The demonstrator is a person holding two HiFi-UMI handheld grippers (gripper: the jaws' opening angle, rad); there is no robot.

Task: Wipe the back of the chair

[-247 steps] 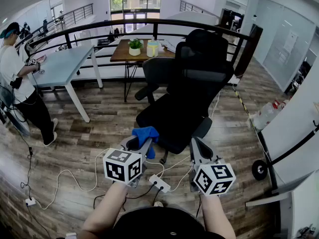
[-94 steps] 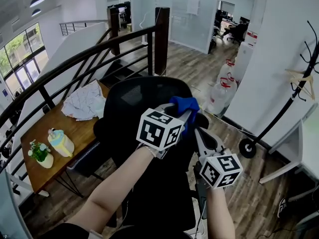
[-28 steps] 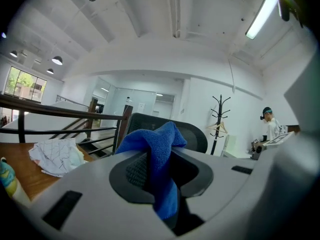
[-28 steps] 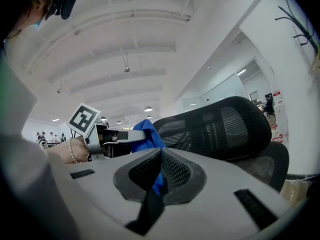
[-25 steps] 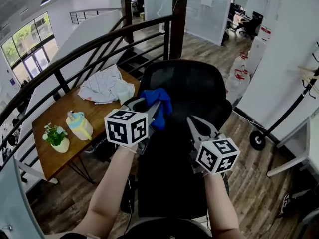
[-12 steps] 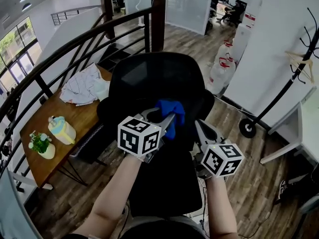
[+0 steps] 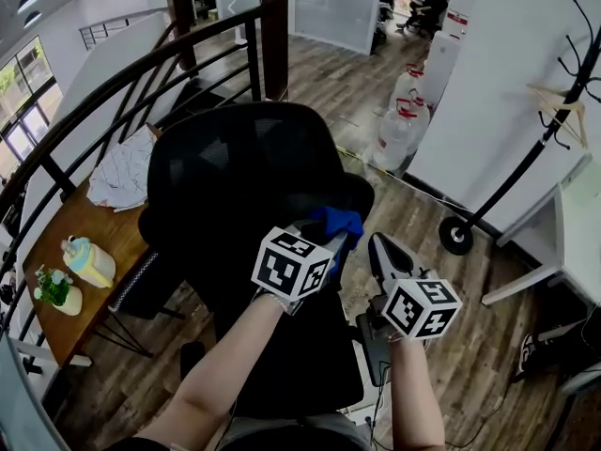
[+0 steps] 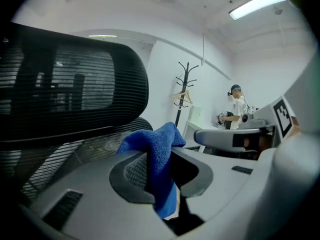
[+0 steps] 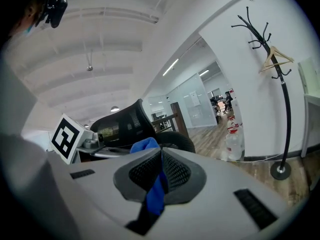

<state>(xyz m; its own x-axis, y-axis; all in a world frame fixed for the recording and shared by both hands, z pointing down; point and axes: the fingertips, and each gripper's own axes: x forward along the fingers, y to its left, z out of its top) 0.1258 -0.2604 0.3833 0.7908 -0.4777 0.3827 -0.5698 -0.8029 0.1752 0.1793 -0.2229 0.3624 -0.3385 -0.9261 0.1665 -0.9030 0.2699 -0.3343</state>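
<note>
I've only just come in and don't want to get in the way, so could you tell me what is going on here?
A person is working at the back of a black office chair with a hand-held claw in each hand. The left claw is shut on a blue cloth, held at the right edge of the chair's back; contact itself isn't clear. The right claw hangs just beside it, shut with a strip of blue fabric between its jaws.

Nubbly blue cloth [image 8: 152, 149] fills the matt grey plastic left gripper [image 8: 165, 160]; beside it the chair back [image 8: 70, 99] is black woven mesh; below lies wood-grain floor [image 7: 418, 209].
</note>
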